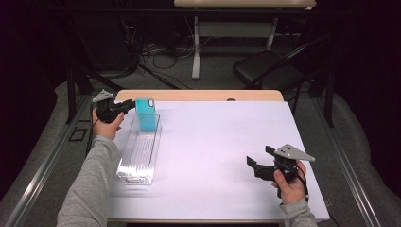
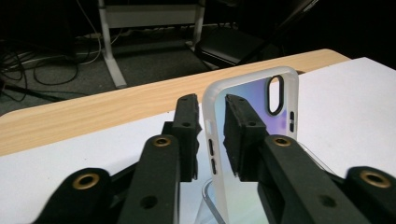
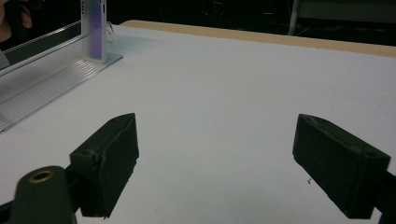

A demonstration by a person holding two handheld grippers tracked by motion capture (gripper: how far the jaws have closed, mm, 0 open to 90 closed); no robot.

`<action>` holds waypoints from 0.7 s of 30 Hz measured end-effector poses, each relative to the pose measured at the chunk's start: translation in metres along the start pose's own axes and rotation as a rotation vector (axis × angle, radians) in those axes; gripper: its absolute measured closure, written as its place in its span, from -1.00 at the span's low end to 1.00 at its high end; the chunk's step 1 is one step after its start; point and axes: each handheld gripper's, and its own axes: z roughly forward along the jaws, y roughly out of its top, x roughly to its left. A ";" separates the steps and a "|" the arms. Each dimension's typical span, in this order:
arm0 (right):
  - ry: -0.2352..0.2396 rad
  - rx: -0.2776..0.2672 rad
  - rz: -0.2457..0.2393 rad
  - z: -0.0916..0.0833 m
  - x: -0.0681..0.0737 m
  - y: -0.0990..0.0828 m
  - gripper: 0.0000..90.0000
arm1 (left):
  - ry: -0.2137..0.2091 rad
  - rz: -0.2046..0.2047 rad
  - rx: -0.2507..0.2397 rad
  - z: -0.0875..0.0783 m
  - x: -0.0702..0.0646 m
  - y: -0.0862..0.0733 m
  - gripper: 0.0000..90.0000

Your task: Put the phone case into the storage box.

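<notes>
Left gripper (image 2: 212, 135) pinching the phone case (image 2: 254, 116) by its side edge, far left. Looks light, bendy, slippery. Right gripper (image 3: 229, 163) wide open, holding nothing.

Phone case (image 1: 146, 115): teal in the high view, translucent white rim with pale iridescent back (image 2: 254, 140) in the left gripper view; oval camera cutout near top, side button slots. Upright, lower end inside far end of tray, upper left of the high view. Pinched at one edge between left gripper (image 1: 126, 107) jaws.

Clear plastic tray (image 1: 140, 151): long, narrow, ribbed floor, low walls. Flat on white tabletop, left of centre, running bottom to top.
</notes>
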 end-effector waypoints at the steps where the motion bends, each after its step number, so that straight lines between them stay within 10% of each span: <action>1: 0.000 0.004 -0.001 0.000 0.000 0.000 -0.70 | -0.001 -0.002 0.001 0.000 0.000 0.000 0.63; 21: 0.002 0.001 -0.006 0.000 0.000 0.000 -0.70 | 0.057 -0.011 0.002 -0.004 -0.003 0.004 -0.13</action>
